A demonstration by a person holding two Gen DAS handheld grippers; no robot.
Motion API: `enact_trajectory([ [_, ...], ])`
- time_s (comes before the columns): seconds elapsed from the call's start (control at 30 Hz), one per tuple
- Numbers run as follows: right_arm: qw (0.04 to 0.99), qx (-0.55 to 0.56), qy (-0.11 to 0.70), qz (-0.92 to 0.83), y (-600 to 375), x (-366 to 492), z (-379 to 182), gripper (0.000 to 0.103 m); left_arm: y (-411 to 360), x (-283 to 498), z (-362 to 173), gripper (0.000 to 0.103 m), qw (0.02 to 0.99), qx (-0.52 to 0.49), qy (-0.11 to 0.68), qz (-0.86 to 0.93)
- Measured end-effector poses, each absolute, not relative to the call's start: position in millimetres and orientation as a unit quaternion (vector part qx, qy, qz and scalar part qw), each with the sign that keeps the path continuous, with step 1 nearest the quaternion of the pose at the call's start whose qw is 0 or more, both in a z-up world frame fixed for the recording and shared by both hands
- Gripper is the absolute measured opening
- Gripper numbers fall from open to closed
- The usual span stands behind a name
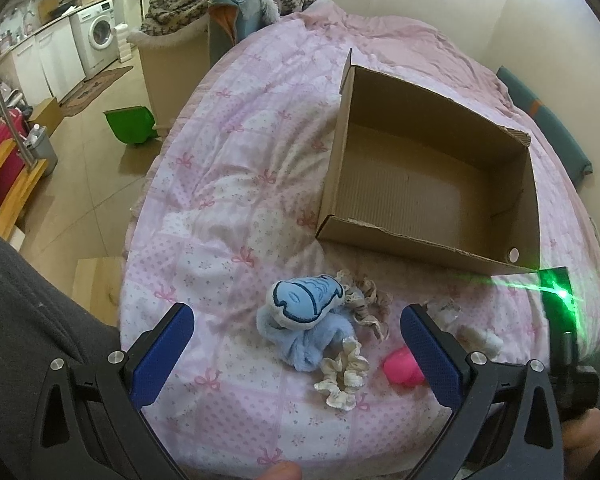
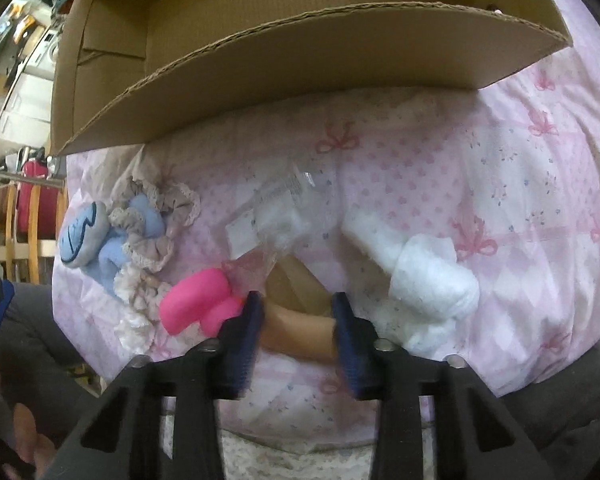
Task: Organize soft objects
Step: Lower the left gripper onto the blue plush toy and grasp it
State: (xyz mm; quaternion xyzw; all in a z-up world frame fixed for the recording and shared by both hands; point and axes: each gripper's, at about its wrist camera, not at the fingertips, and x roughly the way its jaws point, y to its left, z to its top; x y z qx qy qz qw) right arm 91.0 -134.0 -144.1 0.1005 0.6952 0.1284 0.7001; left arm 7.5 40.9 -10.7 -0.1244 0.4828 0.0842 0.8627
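Soft things lie on the bed [image 1: 228,184] just before the cardboard box [image 1: 428,176]: blue plush [image 1: 300,316], cream scrunchie [image 1: 342,376], pink toy [image 2: 194,300], white cloth [image 2: 428,276]. Our right tongs [image 2: 296,316] are clenched on a beige piece [image 2: 296,330]. Our left tongs [image 1: 296,344] are released, spread wide above the plush.

- The beige object [image 2: 296,330] between the right gripper [image 2: 296,316] fingers is blurred; what it is cannot be told.
- The cardboard box [image 2: 300,68] is cut off by the top edge in the right wrist view.
- Below the box, the pink toy [image 1: 402,366] is partly hidden behind a left gripper [image 1: 296,354] finger.
- A green glare [image 1: 560,292] washes out the box's near right corner.
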Motion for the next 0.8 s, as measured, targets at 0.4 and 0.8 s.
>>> enact_trajectory([
  [0.4,0.706,0.206,0.646,0.204,-176.0,89.8,-75.3,0.007,44.3,8.6,-12.4,0.103,0.862,-0.122,0.484,0.09],
  [0.8,0.755,0.233,0.567,0.233,-200.3,96.0,-45.6,0.007,66.0,24.9,-2.7,0.103,0.844,-0.121,0.51,0.119],
])
